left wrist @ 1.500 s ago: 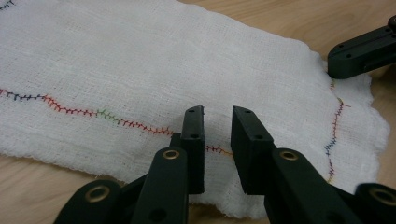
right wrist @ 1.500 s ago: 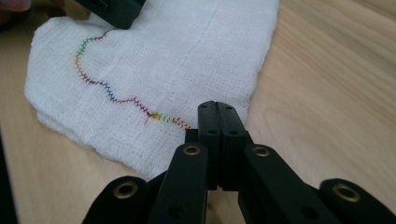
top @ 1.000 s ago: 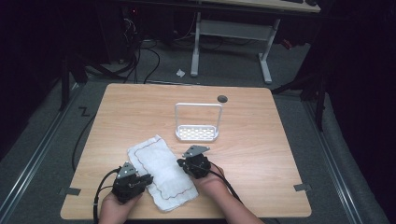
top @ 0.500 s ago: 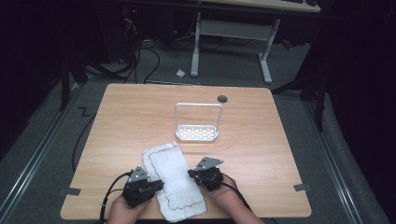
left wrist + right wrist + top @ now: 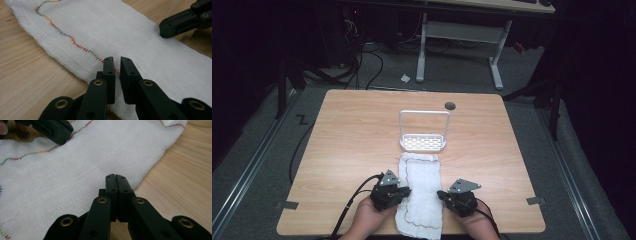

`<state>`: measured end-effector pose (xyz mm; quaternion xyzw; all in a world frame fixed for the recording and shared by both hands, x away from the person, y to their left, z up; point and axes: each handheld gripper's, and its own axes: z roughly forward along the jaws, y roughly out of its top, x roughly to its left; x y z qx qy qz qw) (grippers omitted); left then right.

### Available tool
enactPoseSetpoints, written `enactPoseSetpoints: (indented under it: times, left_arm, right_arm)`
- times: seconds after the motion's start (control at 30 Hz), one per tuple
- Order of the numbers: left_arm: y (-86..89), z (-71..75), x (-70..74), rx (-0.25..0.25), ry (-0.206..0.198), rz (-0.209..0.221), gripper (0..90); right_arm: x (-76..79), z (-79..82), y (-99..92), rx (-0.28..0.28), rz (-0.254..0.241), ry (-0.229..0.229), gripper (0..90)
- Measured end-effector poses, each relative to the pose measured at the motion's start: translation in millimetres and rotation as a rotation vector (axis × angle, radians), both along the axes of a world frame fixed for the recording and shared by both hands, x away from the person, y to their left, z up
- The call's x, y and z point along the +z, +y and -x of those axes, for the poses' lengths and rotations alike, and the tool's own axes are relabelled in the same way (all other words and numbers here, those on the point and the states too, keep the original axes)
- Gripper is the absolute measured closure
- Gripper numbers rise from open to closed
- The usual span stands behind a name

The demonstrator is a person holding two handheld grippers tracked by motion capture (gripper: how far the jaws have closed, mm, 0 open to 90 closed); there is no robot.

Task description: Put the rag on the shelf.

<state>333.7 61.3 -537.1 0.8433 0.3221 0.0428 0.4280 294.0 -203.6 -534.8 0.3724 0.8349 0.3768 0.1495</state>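
Note:
A long white cloth (image 5: 421, 192) with a wavy coloured stitch line (image 5: 62, 33) lies lengthwise on the wooden table (image 5: 347, 135), its near end at the front edge. My left gripper (image 5: 404, 191) sits at the cloth's left edge. Its jaws (image 5: 116, 62) stand almost together, and cloth with red stitching shows in the thin slit between them. My right gripper (image 5: 441, 195) is at the cloth's right edge (image 5: 150, 167). Its jaws (image 5: 116, 177) are pressed flat together with their tips down on that edge. Each gripper view shows the other gripper across the cloth.
A white wire rack (image 5: 423, 134) with a perforated base stands just beyond the cloth's far end. A dark round hole (image 5: 450, 105) sits near the table's far edge. Cables and desk legs lie on the floor behind. Bare wood stretches to both sides.
Both hands have slid towards the near edge and spread apart. The cloth has turned from a diagonal to lying straight, and looks narrower. The left jaws have drawn closer together.

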Motion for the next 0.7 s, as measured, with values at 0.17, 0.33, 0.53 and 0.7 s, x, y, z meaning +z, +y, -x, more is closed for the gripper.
enactPoseSetpoints:
  times: [0.17,0.33,0.53,0.7]
  left_arm:
    - [-2.0,-2.3,0.1,-0.010,0.016,0.016,79.6]
    - [-2.4,1.5,0.1,-0.010,-0.001,0.005,77.3]
    - [0.5,20.7,0.8,-0.058,0.062,0.022,78.3]
    - [3.2,31.3,4.4,-0.085,0.094,0.018,73.4]
  right_arm:
    - [2.5,1.2,-3.6,-0.018,0.010,-0.042,88.0]
    - [-1.1,-22.0,1.8,-0.050,0.003,-0.034,87.3]
    - [-0.1,-4.6,-2.0,-0.022,0.007,-0.016,87.5]
    - [4.7,2.7,-1.5,0.015,-0.027,-0.026,82.9]
